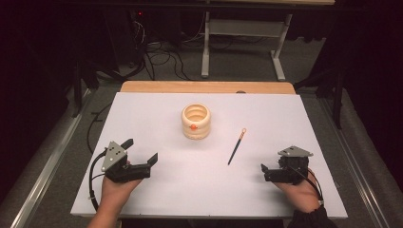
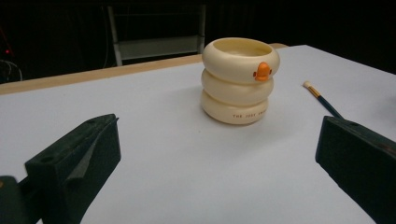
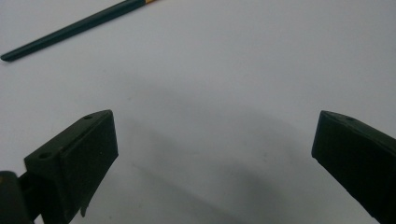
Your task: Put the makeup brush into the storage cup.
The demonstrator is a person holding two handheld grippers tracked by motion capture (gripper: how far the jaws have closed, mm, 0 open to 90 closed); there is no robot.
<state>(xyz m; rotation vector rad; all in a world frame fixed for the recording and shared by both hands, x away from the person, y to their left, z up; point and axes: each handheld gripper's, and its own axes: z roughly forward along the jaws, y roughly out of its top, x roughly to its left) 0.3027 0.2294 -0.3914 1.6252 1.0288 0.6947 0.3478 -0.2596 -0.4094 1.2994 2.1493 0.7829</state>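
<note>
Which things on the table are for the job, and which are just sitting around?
For the job, likely:
- cream ringed cup with an orange knob
- dark paintbrush lying flat beside it
- left gripper and right gripper, jaws open, holding nothing

Just around:
- white table they rest on
- grey frame and cables on the floor behind

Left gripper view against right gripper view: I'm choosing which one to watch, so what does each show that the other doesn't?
Left gripper view alone: the cream ringed cup with its orange knob, upright, plus the paintbrush's pale bristle tip and the table's wooden far edge. Right gripper view alone: the brush's tapered dark handle end. Shared: the paintbrush lying on the white table, and wide-open black fingers holding nothing.
</note>
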